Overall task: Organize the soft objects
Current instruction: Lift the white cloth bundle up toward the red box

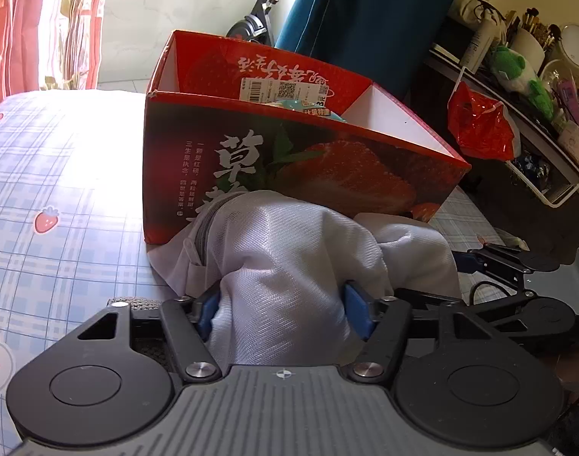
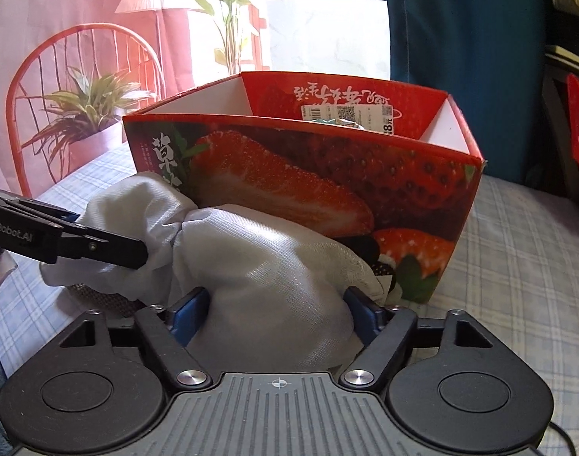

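A white mesh zip bag (image 1: 289, 250) lies bunched on the bed, right against the front of a red strawberry-print cardboard box (image 1: 327, 174). My left gripper (image 1: 281, 304) is shut on one end of the bag, its blue pads pressed into the fabric. My right gripper (image 2: 278, 311) is shut on the other end of the bag (image 2: 259, 258), just in front of the box (image 2: 327, 190). The left gripper's black fingers (image 2: 99, 247) show at the left of the right wrist view. The box is open at the top, with a packet (image 1: 312, 108) inside.
The bed has a blue checked sheet (image 1: 61, 190) with strawberry prints. A dark shelf with a red bag (image 1: 479, 125), a green plush and bottles stands at the right. A teal curtain (image 2: 460, 19) hangs behind the box. A printed backdrop with a chair (image 2: 80, 76) lies to the left.
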